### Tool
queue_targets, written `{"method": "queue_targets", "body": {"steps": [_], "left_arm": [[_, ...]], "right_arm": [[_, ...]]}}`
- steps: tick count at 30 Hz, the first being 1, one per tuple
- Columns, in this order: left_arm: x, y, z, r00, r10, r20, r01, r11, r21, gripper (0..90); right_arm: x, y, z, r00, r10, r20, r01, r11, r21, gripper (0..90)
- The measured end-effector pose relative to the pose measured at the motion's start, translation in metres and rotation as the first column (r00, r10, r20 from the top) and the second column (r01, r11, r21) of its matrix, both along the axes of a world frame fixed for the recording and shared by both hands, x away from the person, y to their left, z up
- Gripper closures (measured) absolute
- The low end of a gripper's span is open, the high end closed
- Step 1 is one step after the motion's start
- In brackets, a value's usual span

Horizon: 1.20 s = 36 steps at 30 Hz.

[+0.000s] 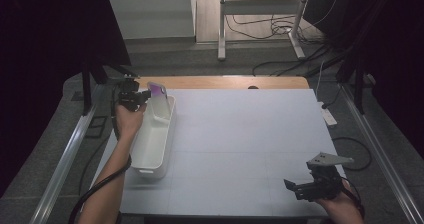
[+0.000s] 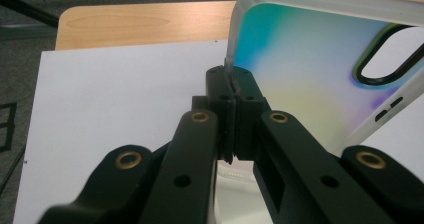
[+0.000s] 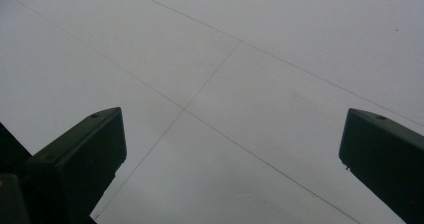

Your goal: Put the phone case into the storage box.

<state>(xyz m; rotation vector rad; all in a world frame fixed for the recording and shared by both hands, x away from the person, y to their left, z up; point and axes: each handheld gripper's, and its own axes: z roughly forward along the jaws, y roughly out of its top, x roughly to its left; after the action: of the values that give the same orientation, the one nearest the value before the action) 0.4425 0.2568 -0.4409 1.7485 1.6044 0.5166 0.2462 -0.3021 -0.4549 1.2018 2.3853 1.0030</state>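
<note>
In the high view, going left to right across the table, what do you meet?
Left claw shut on the phone case → white bin, with the case over its far end → bare white table → right claw, open, at the near right corner.

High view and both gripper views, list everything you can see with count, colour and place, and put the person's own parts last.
phone case: one, clear rim with a rainbow-tinted back, held by its edge over the far end of the bin
bin: one, white, oblong, at the table's left edge
table: one, white top with a wooden strip along its far edge
metal stand: one, pale grey, on the floor beyond the table
cables: several, dark, on the floor around the stand
power strip: one, white, on the floor right of the table
left gripper: one, black, shut on the phone case
right gripper: one, black, jaws open over bare table, near right corner
forearms: two, entering from the bottom edge
</note>
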Motion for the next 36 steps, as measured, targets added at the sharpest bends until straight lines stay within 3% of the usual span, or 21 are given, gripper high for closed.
{"method": "queue_targets", "body": {"steps": [19,22,29,36], "left_arm": [[0.005,-0.003,-0.014,0.9998,0.005,-0.022,-0.005,0.9996,0.026,87.4],[0.005,-0.005,-0.015,0.9998,-0.004,-0.018,0.005,0.9987,0.051,85.9],[0.005,-0.003,-0.015,0.9999,-0.013,-0.007,0.013,0.9997,0.022,81.8],[0.005,-0.002,-0.014,0.9991,-0.041,-0.005,0.041,0.9989,0.022,74.3]], "right_arm": [[0.0,0.0,0.0,1.0,0.003,-0.002,-0.003,1.0,-0.003,0.0],[0.0,0.0,0.0,1.0,0.002,-0.003,-0.002,1.0,-0.003,0.0],[0.0,0.0,0.0,1.0,0.005,-0.005,-0.005,1.0,-0.005,0.0],[0.0,0.001,0.0,1.0,0.004,-0.008,-0.004,1.0,-0.007,0.0]]}}
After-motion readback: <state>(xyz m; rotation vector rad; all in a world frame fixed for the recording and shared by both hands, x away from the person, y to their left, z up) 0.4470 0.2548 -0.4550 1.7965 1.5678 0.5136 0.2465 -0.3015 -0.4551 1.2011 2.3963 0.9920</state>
